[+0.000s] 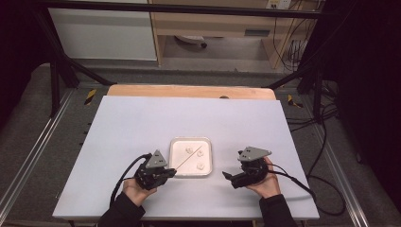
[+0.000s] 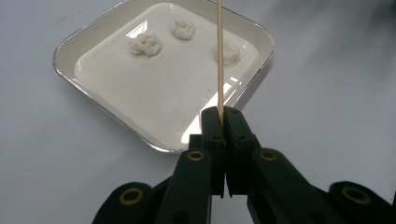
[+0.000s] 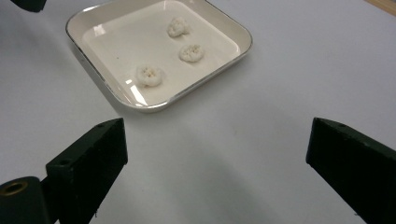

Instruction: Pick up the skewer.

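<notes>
A white square tray (image 1: 179, 146) lies near the table's front middle with three small white lumps (image 1: 200, 166) in it. My left gripper (image 1: 171, 172) is at the tray's front left corner, shut on a thin wooden skewer (image 1: 189, 159) that slants over the tray. In the left gripper view the jaws (image 2: 222, 114) pinch the skewer (image 2: 219, 56), whose shaft crosses one lump (image 2: 231, 55) in the tray (image 2: 65, 46). My right gripper (image 1: 230, 179) stands right of the tray, open, nothing between its fingers. Its own view (image 3: 217, 140) shows the tray (image 3: 116, 42) and lumps (image 3: 150, 75) ahead.
The white table top (image 1: 142, 123) stretches wide behind and to both sides of the tray. A wooden strip (image 1: 189, 91) runs along its far edge. Black frame rails and cables (image 1: 321, 142) border the table's right side.
</notes>
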`<state>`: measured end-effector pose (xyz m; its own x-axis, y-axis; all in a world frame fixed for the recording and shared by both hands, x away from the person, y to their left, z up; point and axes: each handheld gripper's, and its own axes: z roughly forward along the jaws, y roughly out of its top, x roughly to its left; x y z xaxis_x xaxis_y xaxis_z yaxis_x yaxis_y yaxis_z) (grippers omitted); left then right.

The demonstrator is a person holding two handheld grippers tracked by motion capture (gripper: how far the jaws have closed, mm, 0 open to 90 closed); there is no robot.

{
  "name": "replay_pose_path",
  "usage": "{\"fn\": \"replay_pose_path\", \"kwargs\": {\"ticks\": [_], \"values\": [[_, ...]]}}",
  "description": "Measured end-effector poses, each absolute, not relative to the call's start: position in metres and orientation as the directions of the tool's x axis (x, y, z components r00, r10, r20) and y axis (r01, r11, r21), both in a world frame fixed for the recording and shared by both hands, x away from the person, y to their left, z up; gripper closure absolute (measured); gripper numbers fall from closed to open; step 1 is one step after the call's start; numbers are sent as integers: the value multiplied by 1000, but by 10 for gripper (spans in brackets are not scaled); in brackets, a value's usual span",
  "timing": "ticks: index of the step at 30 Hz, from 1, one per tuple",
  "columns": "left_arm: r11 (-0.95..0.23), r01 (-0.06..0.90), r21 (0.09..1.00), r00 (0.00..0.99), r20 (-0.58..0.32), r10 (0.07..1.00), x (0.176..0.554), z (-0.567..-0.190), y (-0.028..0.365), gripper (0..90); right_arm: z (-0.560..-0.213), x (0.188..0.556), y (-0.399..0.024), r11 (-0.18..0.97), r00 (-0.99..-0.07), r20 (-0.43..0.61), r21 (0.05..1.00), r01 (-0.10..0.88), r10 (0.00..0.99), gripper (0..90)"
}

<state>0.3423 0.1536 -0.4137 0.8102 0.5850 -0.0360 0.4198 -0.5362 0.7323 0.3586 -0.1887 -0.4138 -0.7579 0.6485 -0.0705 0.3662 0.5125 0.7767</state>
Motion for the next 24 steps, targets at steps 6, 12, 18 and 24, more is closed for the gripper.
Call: {"fn": "replay_pose_path", "kwargs": {"ticks": [6,12,18,24], "values": [[-503,425,753,800,-53,597,341,-414,162,881,-412,364,-187,463,-758,-5,794,394,653,56],[-489,418,765,794,-46,606,339,-416,166,881,-409,369,-174,457,-760,11,793,403,650,47],[-466,420,779,789,-59,612,338,-417,169,881,-408,379,-157,438,-765,54,793,423,642,41],[-451,423,786,784,-68,617,338,-419,171,881,-406,385,-142,437,-769,66,790,429,635,43]]}}
